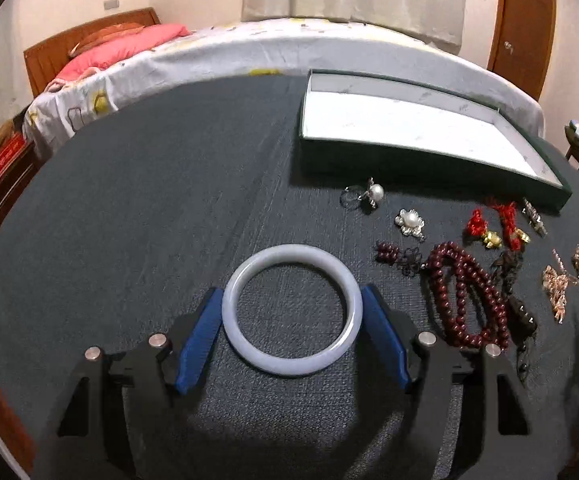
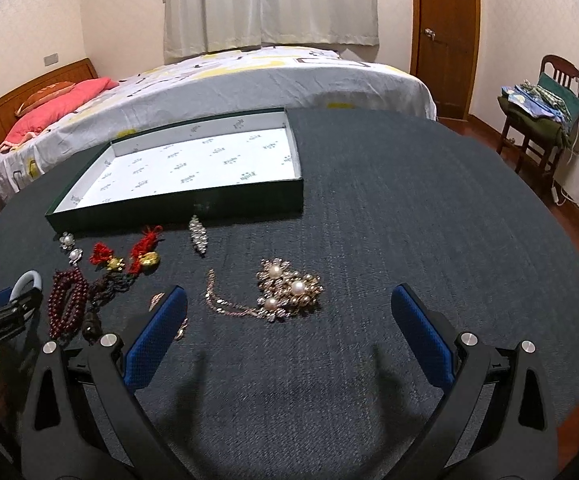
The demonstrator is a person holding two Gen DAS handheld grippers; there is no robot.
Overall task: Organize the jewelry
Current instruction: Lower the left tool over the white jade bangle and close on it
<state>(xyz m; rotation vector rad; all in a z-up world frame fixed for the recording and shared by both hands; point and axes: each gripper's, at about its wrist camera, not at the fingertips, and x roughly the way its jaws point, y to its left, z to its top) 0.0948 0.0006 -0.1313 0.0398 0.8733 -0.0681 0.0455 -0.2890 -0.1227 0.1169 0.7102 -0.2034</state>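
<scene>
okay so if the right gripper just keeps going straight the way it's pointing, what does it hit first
Most likely the gold pearl brooch, lying just ahead of the right gripper between its open fingers, slightly left of centre. Depth is hard to judge; it might touch the dark table cloth just short of it.

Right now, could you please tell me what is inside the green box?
The green box holds no jewelry: only its white printed lining shows. In both views the near wall hides a strip of floor just behind it.

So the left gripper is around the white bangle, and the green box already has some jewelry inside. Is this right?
Not quite. The green box is empty: the right wrist view shows only its printed white lining. The rest holds: the left gripper has its fingers on either side of the white bangle, as the left wrist view shows.
</scene>
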